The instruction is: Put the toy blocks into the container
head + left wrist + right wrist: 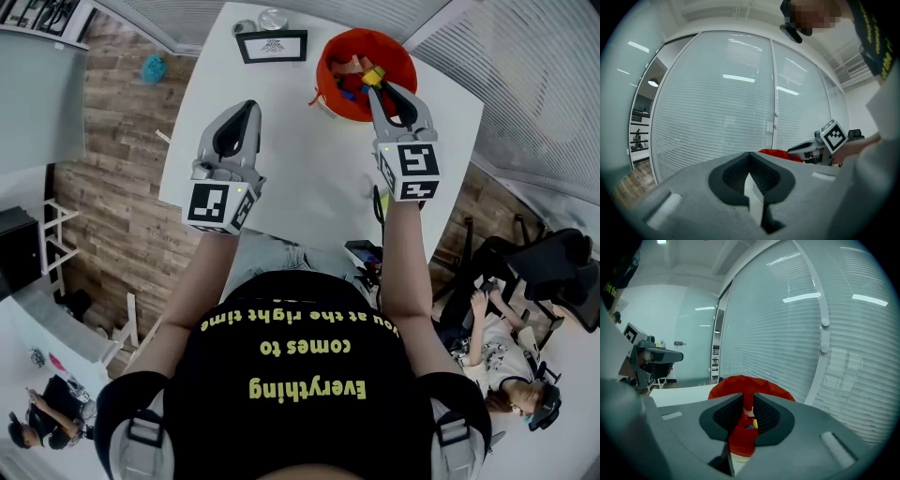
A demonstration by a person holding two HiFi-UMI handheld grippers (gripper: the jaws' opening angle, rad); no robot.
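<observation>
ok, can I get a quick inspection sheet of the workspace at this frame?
Surface: white table, nothing spilled.
Job's things: orange container at the far edge, toy blocks inside; no loose blocks seen on the table.
Clutter: framed card and round metal items beside the container.
Grippers: left gripper shut, empty, over the table; right gripper over the container, jaws narrowly apart, nothing gripped.
Cables: nothing seen.
Surroundings: wood floor, glass walls with blinds, seated people nearby.

White table [309, 178], red container [325, 82] at far edge, framed sign [272, 46] just left
</observation>
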